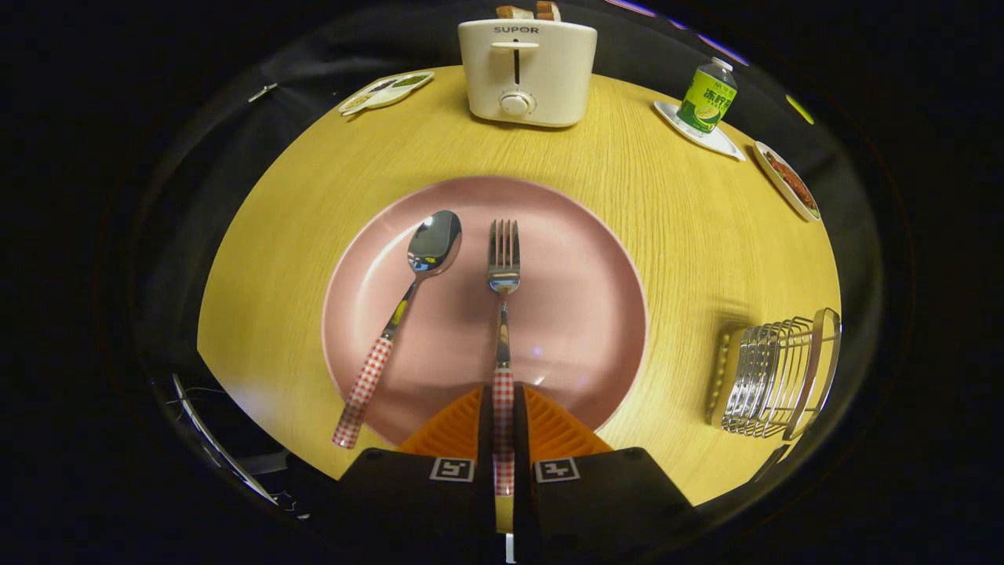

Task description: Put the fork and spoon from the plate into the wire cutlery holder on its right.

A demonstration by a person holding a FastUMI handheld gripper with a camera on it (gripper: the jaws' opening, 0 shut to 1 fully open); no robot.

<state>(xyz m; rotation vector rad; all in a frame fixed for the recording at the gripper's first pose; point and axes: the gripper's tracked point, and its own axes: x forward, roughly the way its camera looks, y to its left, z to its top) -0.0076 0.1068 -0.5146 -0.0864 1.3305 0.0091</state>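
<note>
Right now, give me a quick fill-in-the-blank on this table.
1. The tool is closed on the ____ handle.
2. The spoon lies on the ____ plate.
3. The holder stands to the plate's ____.
4. Beyond the plate stands a white ____.

Missing: fork's; pink; right; toaster

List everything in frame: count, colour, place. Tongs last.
fork: 1, steel, red-check handle, on plate, handle between the tongs
spoon: 1, same style, on plate beside fork
plate: 1, pink, table centre
wire cutlery holder: 1, silver, right of plate
toaster: 1, cream, beyond plate
bottle: 1, green label, on white tray
side dishes: 2, far corners
table: 1, yellow wood
tongs: 1, shut on fork handle
</note>
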